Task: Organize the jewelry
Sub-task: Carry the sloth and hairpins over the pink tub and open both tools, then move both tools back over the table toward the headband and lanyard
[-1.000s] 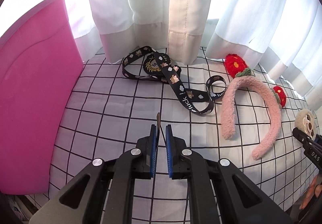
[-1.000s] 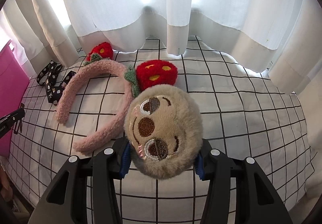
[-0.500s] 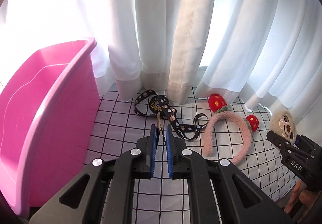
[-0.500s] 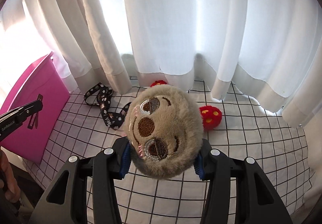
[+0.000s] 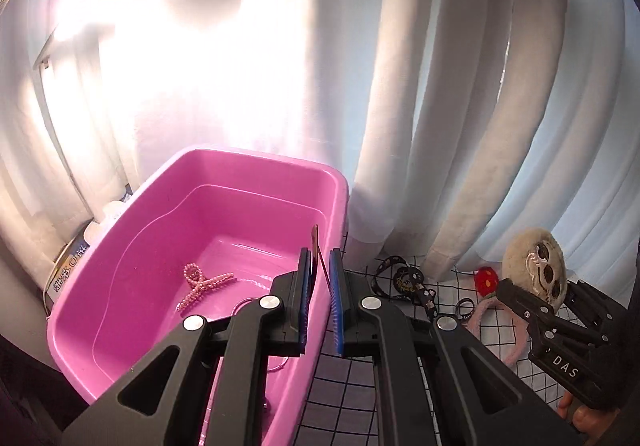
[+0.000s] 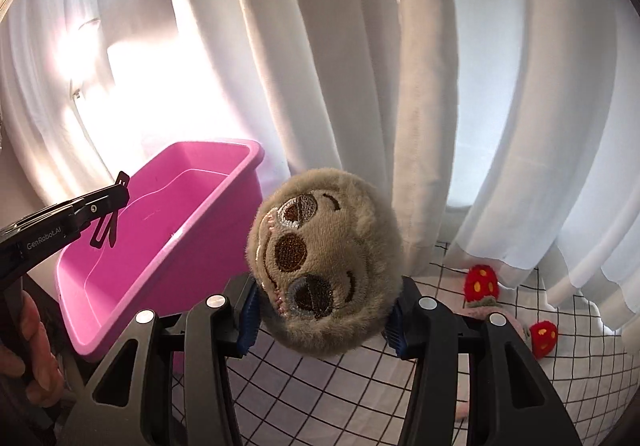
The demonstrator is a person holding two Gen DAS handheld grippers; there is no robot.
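Currently — step: both hands carrying accessories toward the pink tub [image 5: 120, 326], judging by how they hang beside it.
Left gripper [image 5: 320, 298]: clamped on a thin dark hair clip [image 6: 105, 224], held over the tub's near rim.
Right gripper [image 6: 322, 320]: squeezing a plush sloth-face piece [image 6: 320, 266], off to the tub's side, above the checked cloth [image 6: 320, 398].
Tub contents: a pearl bow clip [image 5: 204, 284] on the floor.
Left behind: pink fuzzy headband [image 5: 486, 316] and black printed strap [image 5: 404, 280] on the cloth.
Next: bring the clip fully inside the rim, part the jaws; then the sloth piece likewise.
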